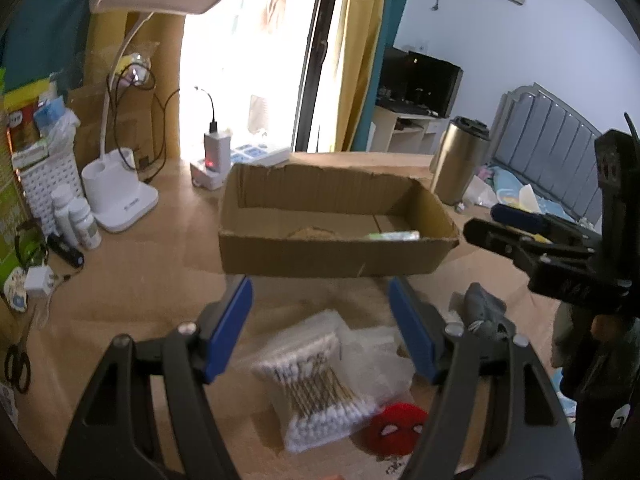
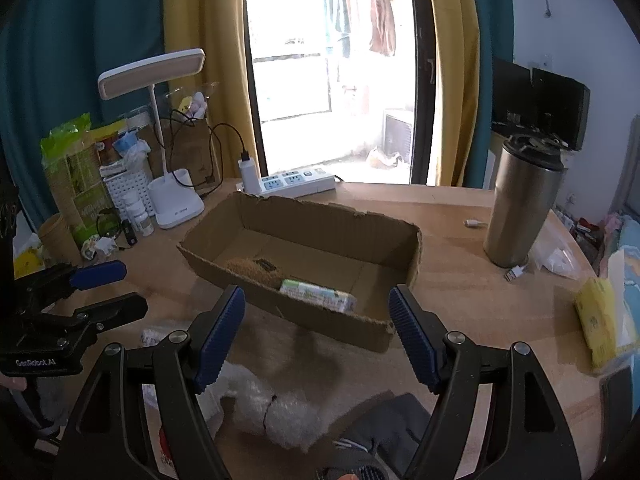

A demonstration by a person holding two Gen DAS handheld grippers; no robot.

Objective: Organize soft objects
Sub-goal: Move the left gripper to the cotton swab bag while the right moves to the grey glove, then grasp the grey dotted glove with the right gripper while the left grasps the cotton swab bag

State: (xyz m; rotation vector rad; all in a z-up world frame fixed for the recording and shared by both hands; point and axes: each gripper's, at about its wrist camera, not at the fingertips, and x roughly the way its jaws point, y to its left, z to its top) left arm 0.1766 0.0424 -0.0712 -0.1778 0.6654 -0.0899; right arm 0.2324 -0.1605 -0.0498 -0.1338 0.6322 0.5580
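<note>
A shallow cardboard box (image 1: 332, 254) (image 2: 304, 316) sits mid-table and holds a brown fuzzy item (image 2: 252, 270) and a green-white pack (image 2: 318, 295). In front of it lie a bag of cotton swabs (image 1: 320, 392), clear bubble wrap (image 2: 280, 412), a red Spider-Man plush (image 1: 396, 428) and a grey cloth (image 2: 384, 428) (image 1: 480, 308). My left gripper (image 1: 320, 328) is open above the swabs. My right gripper (image 2: 316, 332) is open above the bubble wrap and grey cloth. Both are empty. The right gripper also shows in the left wrist view (image 1: 532, 232).
A white desk lamp (image 1: 120, 196), pill bottles (image 1: 78, 218), a power strip (image 2: 296, 182) and a white basket (image 1: 44, 184) stand at the back left. A steel tumbler (image 2: 520, 204) stands at the right, with a yellow tissue pack (image 2: 600, 320) near the table edge. Scissors (image 1: 18, 366) lie far left.
</note>
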